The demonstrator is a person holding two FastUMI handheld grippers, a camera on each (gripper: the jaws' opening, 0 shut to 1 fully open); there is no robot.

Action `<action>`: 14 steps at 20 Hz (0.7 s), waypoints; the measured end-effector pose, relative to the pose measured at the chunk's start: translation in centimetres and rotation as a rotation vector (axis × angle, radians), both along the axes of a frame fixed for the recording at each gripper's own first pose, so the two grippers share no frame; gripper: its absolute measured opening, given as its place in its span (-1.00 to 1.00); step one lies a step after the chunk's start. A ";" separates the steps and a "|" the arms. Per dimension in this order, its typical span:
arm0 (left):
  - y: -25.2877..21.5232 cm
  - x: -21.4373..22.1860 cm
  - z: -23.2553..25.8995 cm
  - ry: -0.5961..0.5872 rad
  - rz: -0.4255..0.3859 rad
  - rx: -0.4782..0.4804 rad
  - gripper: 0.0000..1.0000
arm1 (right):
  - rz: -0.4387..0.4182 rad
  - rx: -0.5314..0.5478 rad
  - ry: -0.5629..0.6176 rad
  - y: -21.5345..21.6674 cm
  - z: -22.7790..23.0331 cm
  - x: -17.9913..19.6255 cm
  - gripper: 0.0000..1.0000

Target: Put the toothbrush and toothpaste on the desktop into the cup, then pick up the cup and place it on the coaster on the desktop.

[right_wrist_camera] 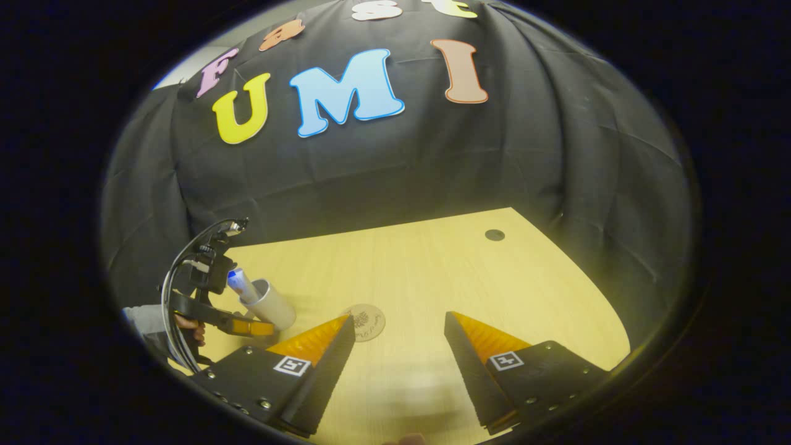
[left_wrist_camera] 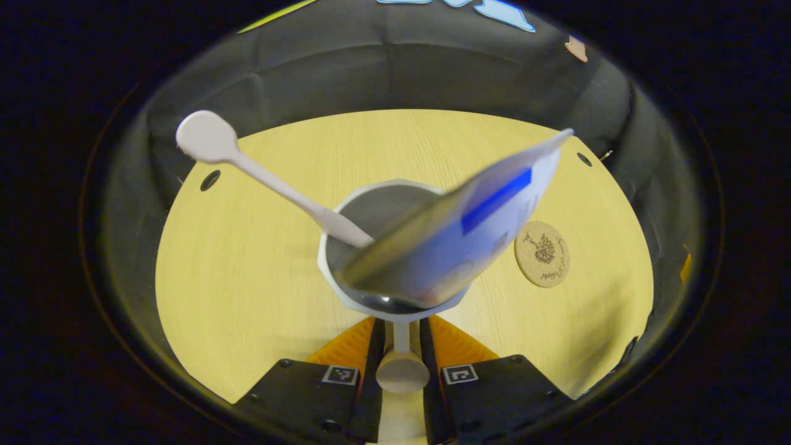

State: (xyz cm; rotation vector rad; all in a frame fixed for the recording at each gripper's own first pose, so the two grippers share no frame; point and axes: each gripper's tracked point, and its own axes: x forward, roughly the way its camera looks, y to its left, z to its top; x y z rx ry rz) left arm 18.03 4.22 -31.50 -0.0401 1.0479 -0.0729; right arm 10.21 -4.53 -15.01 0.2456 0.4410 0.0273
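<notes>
- Left gripper view: the left gripper has its 2 fingers closed narrowly on the handle of the cup, which fills the space just ahead of them. Whether the cup rests on the desktop or hangs above it, I cannot tell.
- The cup looks like a rigid, pale plastic mug, probably light. The handle is the sound place to hold it, though the load inside may tip it.
- The toothbrush leans out left, white and stiff. The toothpaste tube leans right, soft and white with a blue band.
- The round cork coaster lies just right of the cup.
- Right gripper view: the right gripper hangs wide apart, holding nothing, above the desktop, with the coaster near its left finger and the cup farther left.
</notes>
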 end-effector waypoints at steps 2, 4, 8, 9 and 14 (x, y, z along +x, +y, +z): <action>-0.3 0.2 0.1 -0.008 0.002 -0.012 -0.30 | -0.001 0.003 0.005 -0.1 -0.1 -0.1 0.78; -0.5 0.2 0.5 -0.013 -0.008 -0.008 -0.30 | -0.006 0.005 0.007 -0.2 0.0 0.0 0.78; -2.6 0.6 1.7 -0.040 -0.060 0.013 -0.30 | -0.013 0.017 0.004 -0.4 0.3 -0.1 0.78; -3.3 0.5 1.9 -0.043 -0.077 0.016 -0.30 | -0.013 0.021 0.001 -0.4 0.3 0.0 0.78; -8.4 0.2 2.9 -0.053 -0.156 -0.005 -0.30 | -0.018 0.026 -0.017 -1.3 0.9 -0.2 0.78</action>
